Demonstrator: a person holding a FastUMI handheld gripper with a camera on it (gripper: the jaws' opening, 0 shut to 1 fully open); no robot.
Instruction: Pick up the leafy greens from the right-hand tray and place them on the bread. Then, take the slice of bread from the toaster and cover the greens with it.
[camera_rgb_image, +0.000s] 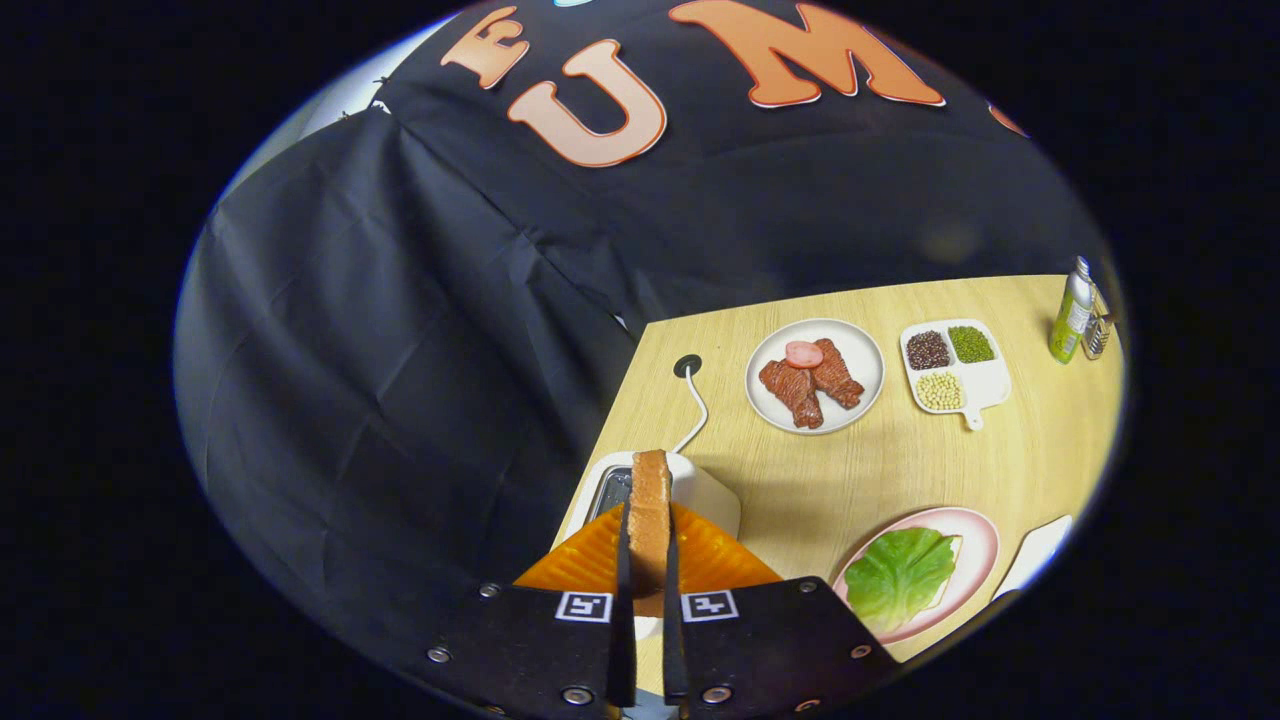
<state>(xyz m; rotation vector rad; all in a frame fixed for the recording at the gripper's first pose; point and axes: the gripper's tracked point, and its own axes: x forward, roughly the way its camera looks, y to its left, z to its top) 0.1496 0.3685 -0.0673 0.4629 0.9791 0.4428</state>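
Observation:
My gripper (648, 560) is shut on a slice of bread (650, 500), held edge-on and upright between the two fingers. The slice stands above the white toaster (712, 496), lifted out of its slot. To the right of the fingers a pink plate (975, 545) carries a green lettuce leaf (900, 575); the leaf covers whatever lies under it.
A white plate (860, 345) with meat pieces sits further back on the wooden table (880, 470). Beside it is a white divided dish (985, 385) of beans, then a green bottle (1070, 312). A white tray corner (1035, 550) lies right of the pink plate. The toaster's cord (697, 405) runs back.

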